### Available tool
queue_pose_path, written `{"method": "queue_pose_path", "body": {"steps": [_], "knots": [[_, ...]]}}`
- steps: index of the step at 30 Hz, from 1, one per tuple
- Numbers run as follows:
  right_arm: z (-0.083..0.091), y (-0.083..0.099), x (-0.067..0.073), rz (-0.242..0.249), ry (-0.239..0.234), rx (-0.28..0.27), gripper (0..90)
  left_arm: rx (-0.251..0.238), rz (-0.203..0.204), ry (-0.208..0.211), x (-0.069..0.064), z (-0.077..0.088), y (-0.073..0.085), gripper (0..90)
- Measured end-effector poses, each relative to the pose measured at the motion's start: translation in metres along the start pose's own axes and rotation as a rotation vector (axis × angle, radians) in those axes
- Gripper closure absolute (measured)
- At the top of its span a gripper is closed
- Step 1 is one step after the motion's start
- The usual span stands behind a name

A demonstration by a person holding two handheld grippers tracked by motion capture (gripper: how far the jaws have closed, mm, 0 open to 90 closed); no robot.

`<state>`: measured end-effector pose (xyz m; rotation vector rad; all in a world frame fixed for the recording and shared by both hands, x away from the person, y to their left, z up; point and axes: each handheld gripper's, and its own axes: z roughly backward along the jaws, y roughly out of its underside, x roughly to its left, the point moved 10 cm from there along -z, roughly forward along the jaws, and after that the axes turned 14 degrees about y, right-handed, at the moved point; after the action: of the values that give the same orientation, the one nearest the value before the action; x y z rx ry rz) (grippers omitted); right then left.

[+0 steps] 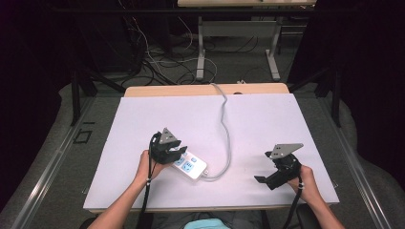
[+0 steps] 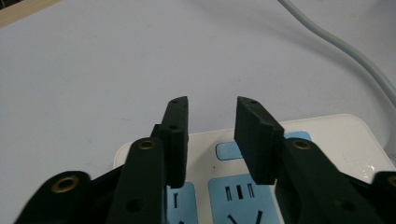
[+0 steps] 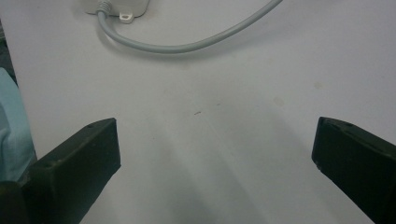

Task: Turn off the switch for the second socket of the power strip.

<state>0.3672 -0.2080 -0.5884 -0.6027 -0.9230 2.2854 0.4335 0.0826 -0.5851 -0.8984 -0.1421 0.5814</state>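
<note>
White plastic: power strip [image 1: 190, 166], a rigid moulded body with pale blue socket panels — stiff, smooth, likely a bit slick under hard pads.
Where it lies: flat on the white table cover [image 1: 267, 124], toward the near edge, left of the middle; its grey cable [image 1: 224, 119] loops off its right end and runs to the far edge.
Weight: judged light to moderate; the cable is the awkward part — springy and thick, it will tug back if the strip is slid or lifted.
Best hold: across the narrow width of the strip's body, on the plain side walls, away from the socket faces and the cable end.
Left gripper [image 2: 212, 135]: over the strip's left end, jaws narrowed to a small gap, nothing pinched between them; whether the tips press on the top face I cannot tell.
Right gripper [image 3: 215, 154]: well to the right of the strip, jaws spread wide over bare table cover, holding nothing.
Fragility: sturdy casing; sockets could scuff.
Writing: no brand or label readable anywhere on the strip.
</note>
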Motion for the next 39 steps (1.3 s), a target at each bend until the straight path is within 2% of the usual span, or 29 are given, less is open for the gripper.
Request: {"method": "queue_pose_path", "body": {"steps": [7, 11, 16, 17, 25, 27, 33, 39], "knots": [[0.0, 0.0, 0.001, -0.007, 0.0, 0.006, 0.7, -0.013, -0.002, 0.004, 0.002, 0.002, 0.0, 83.4], [0.0, 0.001, 0.001, 0.002, 0.004, 0.003, 0.7, -0.019, 0.003, 0.017, 0.0, 0.001, 0.001, 89.4], [0.001, 0.0, 0.001, 0.005, 0.002, 0.003, 0.7, -0.019, -0.006, 0.034, -0.002, 0.0, 0.001, 89.7], [0.0, 0.0, 0.001, 0.006, 0.007, 0.0, 0.7, -0.022, -0.004, 0.05, -0.003, -0.001, 0.001, 89.7], [-0.001, 0.001, 0.001, 0.003, 0.008, 0.0, 0.7, -0.013, -0.003, 0.065, -0.003, -0.004, 0.005, 89.8], [0.001, 0.002, 0.001, 0.007, 0.003, 0.016, 0.7, -0.009, -0.005, 0.074, -0.004, -0.006, 0.005, 89.7], [-0.001, 0.0, 0.001, 0.006, 0.015, 0.0, 0.9, 0.009, -0.019, 0.079, -0.007, -0.01, 0.009, 89.7], [-0.001, 0.002, 0.002, 0.012, 0.003, 0.017, 0.9, 0.029, -0.011, 0.081, -0.007, -0.012, 0.012, 89.7]]}}
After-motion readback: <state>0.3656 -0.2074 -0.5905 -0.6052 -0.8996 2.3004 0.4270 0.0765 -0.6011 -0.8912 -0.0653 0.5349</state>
